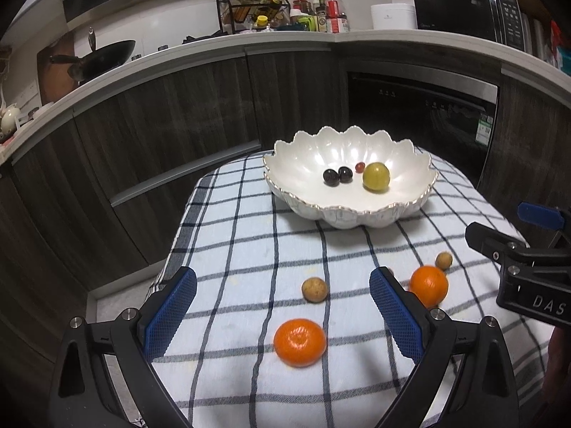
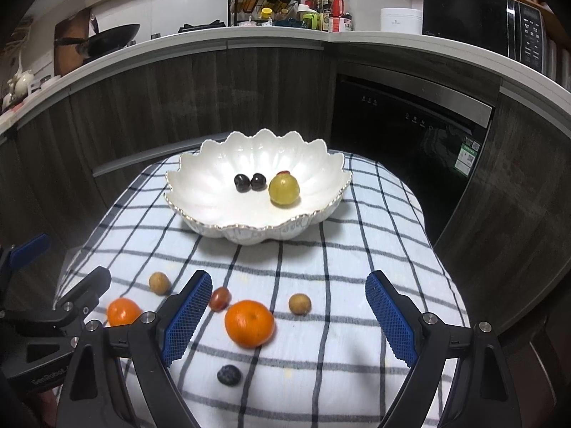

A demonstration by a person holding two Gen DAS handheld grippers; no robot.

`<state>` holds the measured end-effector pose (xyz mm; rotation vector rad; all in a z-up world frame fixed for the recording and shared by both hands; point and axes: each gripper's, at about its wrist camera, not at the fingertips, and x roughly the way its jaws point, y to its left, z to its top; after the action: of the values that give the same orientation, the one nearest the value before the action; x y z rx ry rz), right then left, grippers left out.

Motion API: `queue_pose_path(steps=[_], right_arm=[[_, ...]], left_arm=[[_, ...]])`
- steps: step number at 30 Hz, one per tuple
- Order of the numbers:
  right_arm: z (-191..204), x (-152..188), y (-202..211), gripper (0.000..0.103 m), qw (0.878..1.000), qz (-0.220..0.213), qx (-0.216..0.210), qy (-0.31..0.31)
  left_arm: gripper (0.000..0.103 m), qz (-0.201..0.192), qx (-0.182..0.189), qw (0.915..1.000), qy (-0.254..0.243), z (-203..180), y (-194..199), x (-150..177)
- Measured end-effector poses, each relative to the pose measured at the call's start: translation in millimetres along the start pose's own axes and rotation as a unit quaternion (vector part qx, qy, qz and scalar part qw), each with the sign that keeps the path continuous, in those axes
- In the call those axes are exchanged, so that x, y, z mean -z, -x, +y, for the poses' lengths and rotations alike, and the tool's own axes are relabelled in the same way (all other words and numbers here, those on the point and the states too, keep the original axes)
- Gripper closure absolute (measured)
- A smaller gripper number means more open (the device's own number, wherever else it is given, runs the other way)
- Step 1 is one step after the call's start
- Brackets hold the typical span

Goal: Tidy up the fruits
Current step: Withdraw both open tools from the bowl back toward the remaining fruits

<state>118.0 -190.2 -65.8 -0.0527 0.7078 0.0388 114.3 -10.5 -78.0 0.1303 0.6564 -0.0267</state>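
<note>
While both tools hang above the checked cloth (image 1: 249, 249) that covers the desk, neither holds anything: the left tool (image 1: 283, 312) stands wide, its blue pads well apart, and the right tool (image 2: 289, 315) is spread just as wide.

Between the left tool's pads, in its own view, lies a mandarin (image 1: 300, 342), with a small tan longan (image 1: 314, 289) a little beyond it. The right tool frames a second mandarin (image 2: 249, 323); a reddish cherry tomato (image 2: 219, 298) sits just beside its left pad, another longan (image 2: 299, 304) lies to the mandarin's right, and a dark, dull-skinned fruit (image 2: 228, 375), perhaps a blueberry or a plum, lies nearer the camera. Farther back stands the white scalloped bowl (image 2: 214, 174), already holding two dark cherries (image 2: 249, 182), a yellow-green fruit (image 2: 283, 189) and a small red one half hidden behind it.

I judge the mandarins light, with loose, yielding peel: best taken across the widest part, squeezed gently so the segments do not bruise. Being round, they will likely roll on the soft cloth if nudged from one side, so the pads should close evenly. The bowl looks ceramic and chippable, so fruit should be lowered in, not dropped.
</note>
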Motion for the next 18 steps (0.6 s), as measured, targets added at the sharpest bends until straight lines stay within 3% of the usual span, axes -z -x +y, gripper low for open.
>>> queue_pose_path(steps=[18], right_arm=[[10.6, 26.0, -1.0, 0.014, 1.000, 0.005, 0.011, 0.013]], left_arm=[[0.004, 0.018, 0.005, 0.9998, -0.003, 3.4, -11.6, 28.6]])
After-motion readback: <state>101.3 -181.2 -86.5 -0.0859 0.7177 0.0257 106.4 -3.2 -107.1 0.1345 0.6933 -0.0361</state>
